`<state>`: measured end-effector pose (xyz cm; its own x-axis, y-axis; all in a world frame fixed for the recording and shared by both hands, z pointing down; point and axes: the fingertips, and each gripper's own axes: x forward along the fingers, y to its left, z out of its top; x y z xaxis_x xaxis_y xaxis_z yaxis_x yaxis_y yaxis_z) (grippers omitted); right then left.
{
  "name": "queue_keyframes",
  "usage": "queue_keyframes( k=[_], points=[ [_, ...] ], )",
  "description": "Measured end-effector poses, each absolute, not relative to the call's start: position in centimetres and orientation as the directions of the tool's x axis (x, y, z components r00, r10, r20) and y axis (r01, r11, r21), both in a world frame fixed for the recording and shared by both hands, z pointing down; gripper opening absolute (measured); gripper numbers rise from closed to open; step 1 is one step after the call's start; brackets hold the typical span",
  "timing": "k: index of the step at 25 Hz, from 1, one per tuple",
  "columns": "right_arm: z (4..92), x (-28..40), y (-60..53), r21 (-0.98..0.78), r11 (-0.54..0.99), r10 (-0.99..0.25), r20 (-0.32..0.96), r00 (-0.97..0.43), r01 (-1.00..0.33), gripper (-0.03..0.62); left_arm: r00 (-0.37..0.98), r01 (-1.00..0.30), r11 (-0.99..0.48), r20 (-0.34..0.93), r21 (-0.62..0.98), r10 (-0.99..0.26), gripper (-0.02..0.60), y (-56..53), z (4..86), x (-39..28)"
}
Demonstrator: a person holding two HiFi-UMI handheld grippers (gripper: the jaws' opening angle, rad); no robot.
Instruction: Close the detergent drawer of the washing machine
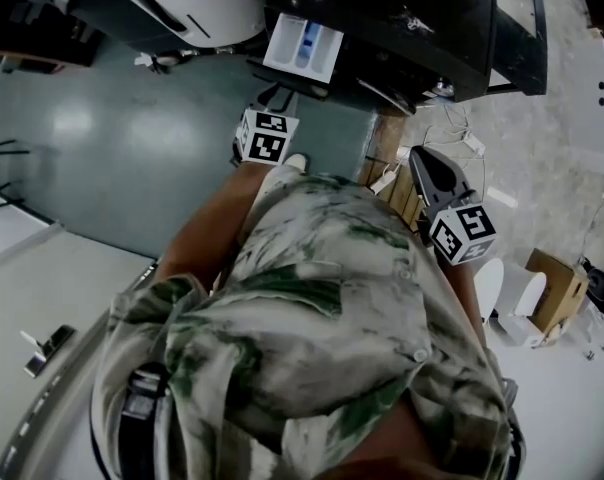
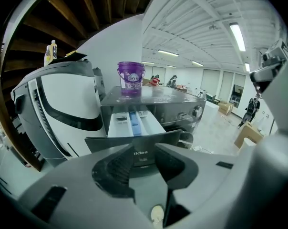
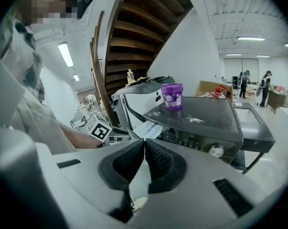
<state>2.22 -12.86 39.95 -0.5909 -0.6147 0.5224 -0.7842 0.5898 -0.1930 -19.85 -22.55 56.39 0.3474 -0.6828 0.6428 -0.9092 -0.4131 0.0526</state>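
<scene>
approach step: the left gripper (image 2: 145, 150), jaws apart, faces the pulled-out white plastic detergent drawer (image 2: 134, 123); the right gripper (image 3: 144, 144) is pinched together, empty. next likely needs a straight inward push.

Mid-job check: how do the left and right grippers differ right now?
The left gripper has its jaws apart; the right gripper has its jaws together, holding nothing. The left gripper faces the open drawer head-on, with the drawer front close ahead of its jaws; the right gripper hangs off to the side, clear of the drawer. Both point toward the washer.
</scene>
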Motion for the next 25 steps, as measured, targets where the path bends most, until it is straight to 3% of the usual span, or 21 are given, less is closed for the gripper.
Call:
queue_keyframes(
  k=[25],
  points=[
    [40.2, 4.1, -12.0, -0.176, 0.531, -0.638, 0.561, -0.528, -0.829, 0.031, 0.295, -0.928, -0.371, 0.661, 0.027, -0.690, 0.147, -24.6, 57.9, -19.7]
  ],
)
